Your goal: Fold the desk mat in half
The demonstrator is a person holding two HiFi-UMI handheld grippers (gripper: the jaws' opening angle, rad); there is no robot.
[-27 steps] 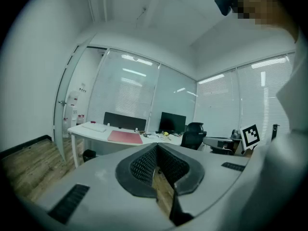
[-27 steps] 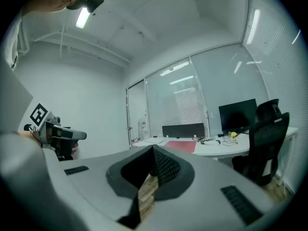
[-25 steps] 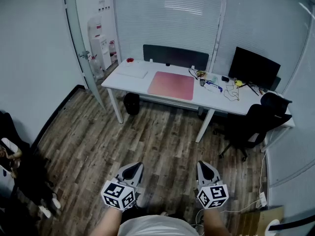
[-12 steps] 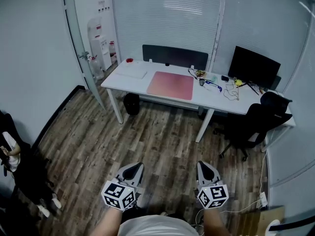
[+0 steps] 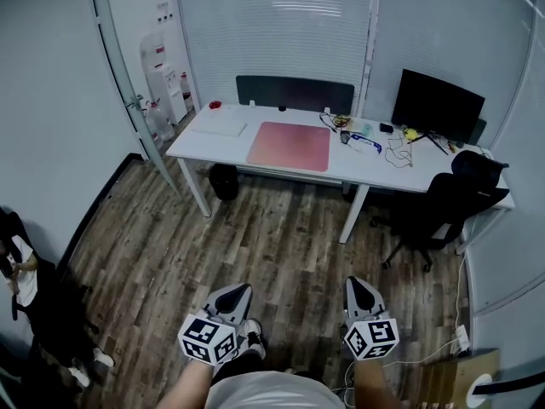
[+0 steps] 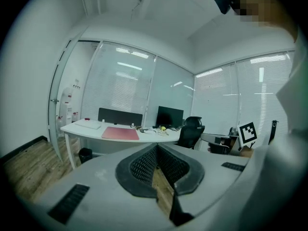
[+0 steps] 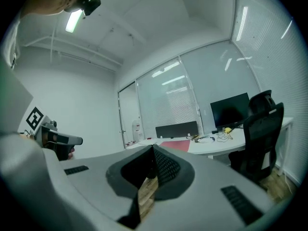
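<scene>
The pink desk mat (image 5: 288, 146) lies flat and unfolded on the white desk (image 5: 213, 147) across the room. It also shows far off in the left gripper view as the mat (image 6: 120, 133) and in the right gripper view as the mat (image 7: 175, 145). My left gripper (image 5: 232, 299) and right gripper (image 5: 357, 292) hang low in front of me over the wood floor, well short of the desk. Both are shut with nothing between the jaws: the left gripper (image 6: 156, 146) and the right gripper (image 7: 153, 149) each show their tips meeting.
A black office chair (image 5: 434, 211) stands at the desk's right end, below a dark monitor (image 5: 438, 105). Cables and small items (image 5: 375, 143) lie right of the mat, a white keyboard (image 5: 223, 127) left of it. A black bin (image 5: 225, 180) sits under the desk. A person (image 5: 25, 279) stands at the left edge.
The view has shifted a little: the desk sits slightly left and higher in the picture. Both grippers stay low and shut. A shoe now shows beside the left gripper.
</scene>
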